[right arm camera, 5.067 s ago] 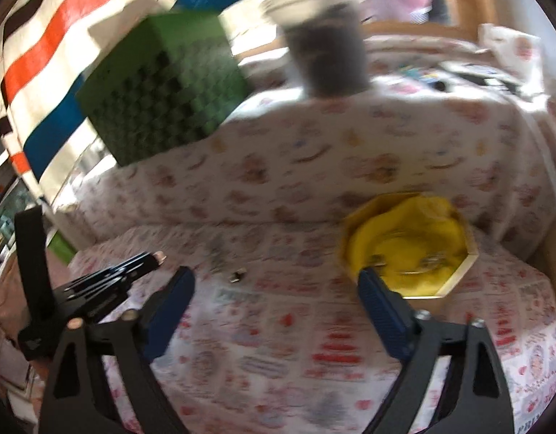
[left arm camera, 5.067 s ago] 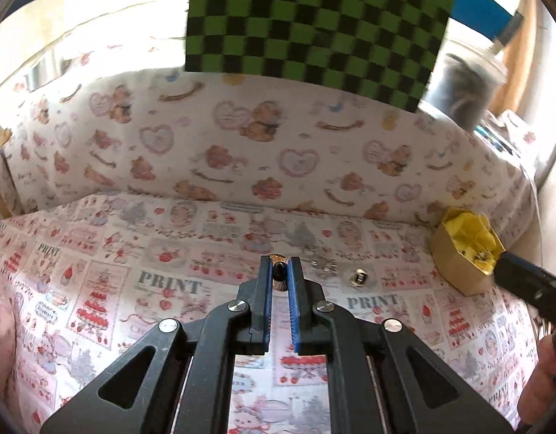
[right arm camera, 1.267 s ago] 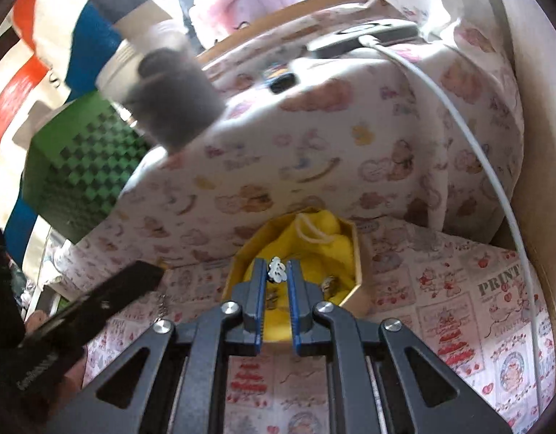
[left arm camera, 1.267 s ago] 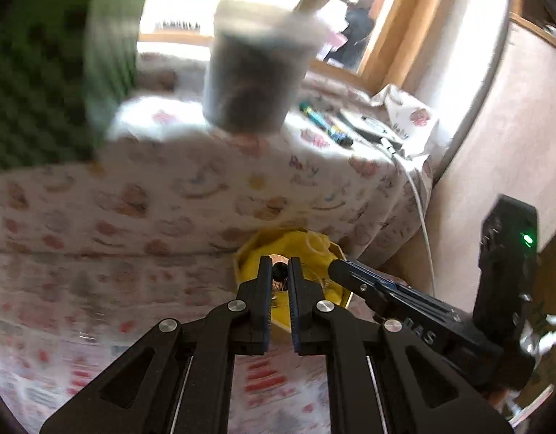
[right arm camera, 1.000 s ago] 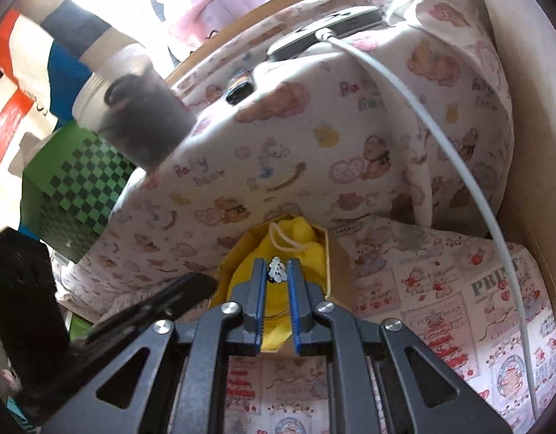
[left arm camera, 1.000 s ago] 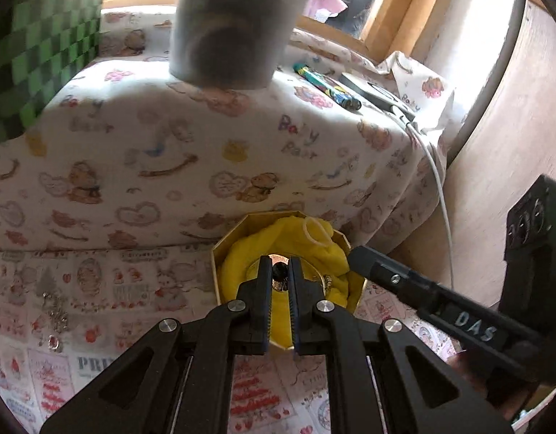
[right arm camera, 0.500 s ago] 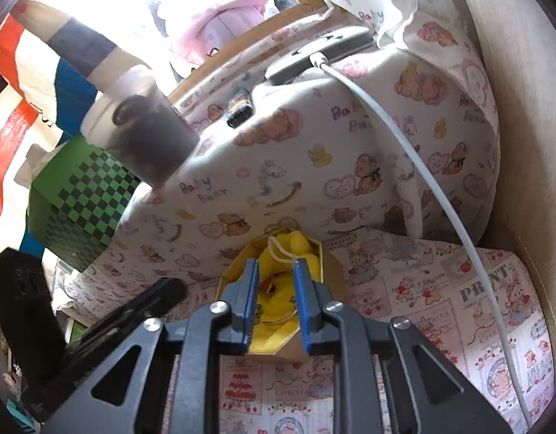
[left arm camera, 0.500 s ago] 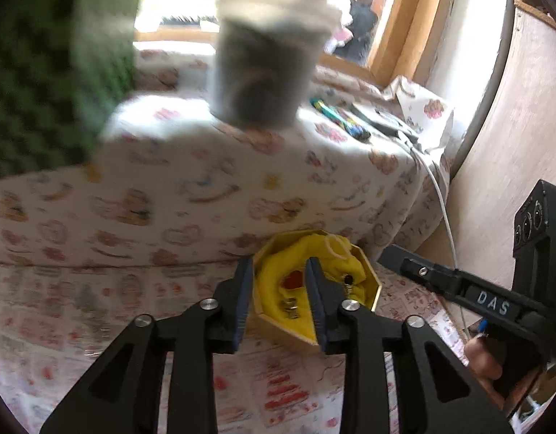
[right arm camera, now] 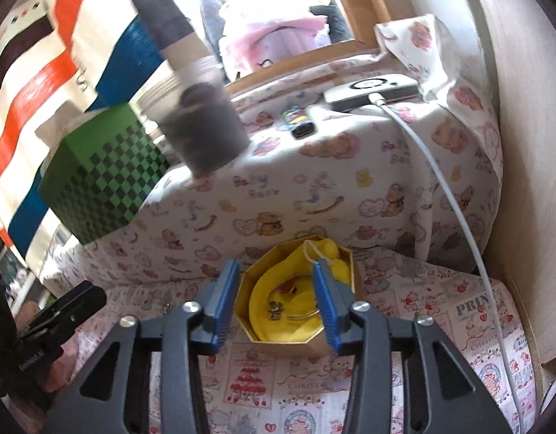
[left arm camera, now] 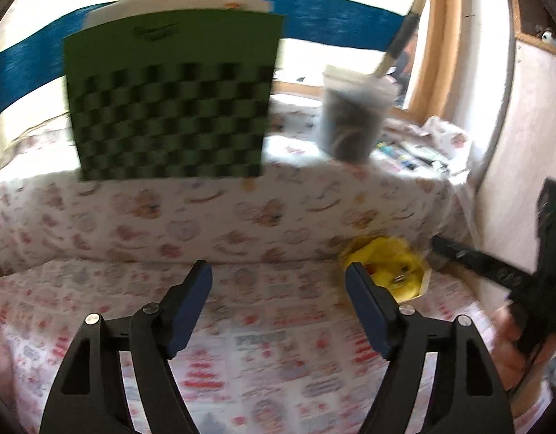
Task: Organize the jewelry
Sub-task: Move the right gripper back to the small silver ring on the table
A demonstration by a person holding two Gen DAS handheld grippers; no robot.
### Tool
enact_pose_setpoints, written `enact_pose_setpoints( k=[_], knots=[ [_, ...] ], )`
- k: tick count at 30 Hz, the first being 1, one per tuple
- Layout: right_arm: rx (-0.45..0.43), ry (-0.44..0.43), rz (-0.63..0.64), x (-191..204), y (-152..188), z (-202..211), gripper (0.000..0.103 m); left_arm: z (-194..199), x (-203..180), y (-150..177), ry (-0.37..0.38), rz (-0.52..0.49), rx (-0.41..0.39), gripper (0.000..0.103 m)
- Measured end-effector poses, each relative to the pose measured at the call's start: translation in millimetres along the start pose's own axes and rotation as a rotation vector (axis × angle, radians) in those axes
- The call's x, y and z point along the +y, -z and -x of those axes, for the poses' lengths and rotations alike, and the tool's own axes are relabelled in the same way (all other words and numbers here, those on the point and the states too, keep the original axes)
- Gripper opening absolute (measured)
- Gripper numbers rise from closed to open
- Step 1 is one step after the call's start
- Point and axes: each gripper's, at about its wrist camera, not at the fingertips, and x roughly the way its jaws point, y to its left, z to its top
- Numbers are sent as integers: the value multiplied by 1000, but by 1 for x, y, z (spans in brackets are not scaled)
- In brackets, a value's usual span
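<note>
left claw [left arm camera: 278, 282]: spread wide, empty, above the printed cloth [left arm camera: 263, 343], left of the box.
right claw [right arm camera: 276, 289]: spread, empty, over the box [right arm camera: 296, 341]; a finger either side of its opening.
box: gold, octagonal, yellow lining [right arm camera: 263, 303]; sits by the cloth-covered ledge [right arm camera: 314, 188].
jewelry in box: small pieces [right arm camera: 274, 309] plus a thin ring or hoop on the lining; too small to tell which kind.
loose jewelry: one small piece [right arm camera: 166, 307] on the cloth, left of the box; left view too blurred to confirm more.
step: between picks, I think; nothing held.
next: left claw goes down to the loose piece, pinches at cloth level; tiny target, fabric snag likely.
</note>
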Motion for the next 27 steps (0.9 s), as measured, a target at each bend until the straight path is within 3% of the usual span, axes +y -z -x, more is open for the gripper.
enact_pose_setpoints(
  k=[3, 9, 11, 13, 20, 27],
  knots=[
    [2, 21, 45, 13, 7, -5, 51, 1, 20, 15, -66, 5, -6, 80],
    [-4, 38, 116, 35, 23, -12, 66, -7, 58, 38, -84, 78, 43, 87],
    [-16, 28, 112, 39, 28, -15, 82, -8, 69, 42, -87, 114, 41, 90],
    [-23, 20, 100, 41, 32, -19, 90, -10, 77, 43, -96, 136, 48, 91],
    [-41, 67, 130, 52, 44, -24, 96, -11, 83, 51, -197, 88, 13, 96],
    [-38, 76, 191, 61, 55, -31, 102, -20, 102, 54, -150, 142, 11, 96]
  ],
)
